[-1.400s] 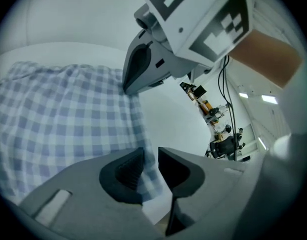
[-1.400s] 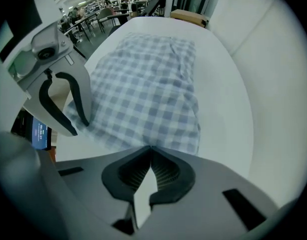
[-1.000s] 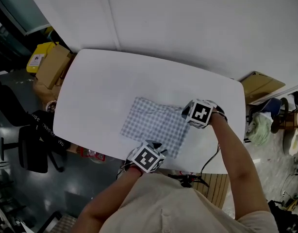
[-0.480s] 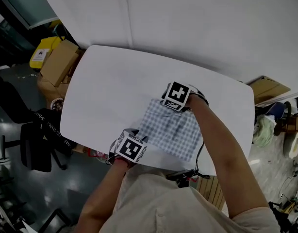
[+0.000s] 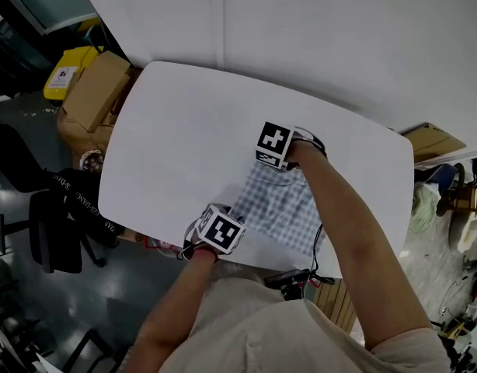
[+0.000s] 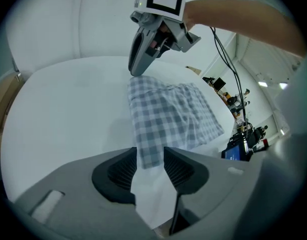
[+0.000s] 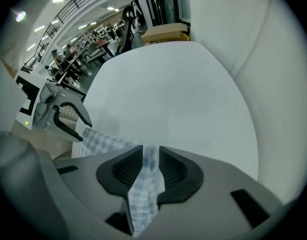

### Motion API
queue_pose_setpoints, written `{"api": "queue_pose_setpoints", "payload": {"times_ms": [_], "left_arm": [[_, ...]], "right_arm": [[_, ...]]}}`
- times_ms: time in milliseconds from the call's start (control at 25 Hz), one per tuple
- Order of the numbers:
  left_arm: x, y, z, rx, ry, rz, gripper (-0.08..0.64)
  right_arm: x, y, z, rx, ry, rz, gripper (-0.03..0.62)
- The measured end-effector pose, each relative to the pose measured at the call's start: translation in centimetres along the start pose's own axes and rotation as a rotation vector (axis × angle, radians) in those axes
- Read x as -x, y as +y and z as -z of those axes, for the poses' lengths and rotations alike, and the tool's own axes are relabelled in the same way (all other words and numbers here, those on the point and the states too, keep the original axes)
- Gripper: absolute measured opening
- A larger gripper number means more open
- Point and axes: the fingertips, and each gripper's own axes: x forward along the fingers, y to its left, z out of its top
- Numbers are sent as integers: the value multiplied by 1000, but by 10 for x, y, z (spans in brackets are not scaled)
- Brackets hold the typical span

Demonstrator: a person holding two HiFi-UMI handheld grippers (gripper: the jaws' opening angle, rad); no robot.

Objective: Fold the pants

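The blue-and-white checked pants (image 5: 289, 208) lie folded on the white table (image 5: 184, 130), near its front edge. My left gripper (image 5: 221, 230) is at their near left corner and my right gripper (image 5: 275, 144) at their far left corner. In the left gripper view the pants (image 6: 168, 114) stretch away from my left gripper (image 6: 149, 160). Its jaws have just been opening; the cloth corner lies between them, not pinched. In the right gripper view a strip of the pants (image 7: 101, 141) runs between the jaws of my right gripper (image 7: 151, 160). They have just been opening and stand apart around it.
Cardboard boxes (image 5: 95, 92) and a yellow container (image 5: 64, 72) stand on the floor beyond the table's left end. A black chair (image 5: 56, 231) is at the left and another box (image 5: 429, 142) at the right. A white wall runs behind the table.
Both grippers swept left across the table with one side of the pants, laying it over the other, so the pants are narrower. The right gripper's jaws went from shut to apart.
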Motion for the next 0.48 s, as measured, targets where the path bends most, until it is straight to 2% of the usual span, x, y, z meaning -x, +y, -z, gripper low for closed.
{"api": "queue_pose_setpoints", "payload": {"times_ms": [200,320,480], "left_arm": [[-6,-1,2,-3,11,39,167],[-8,-2,2,11,11,52,101],[-7,-4,3,16,12,72,44]], "right_arm": [[-15,3,7,-7,82,-23,109],[-19,6,8,5,108,-34,46],[-17,9,3,14,105,-55,25]]}}
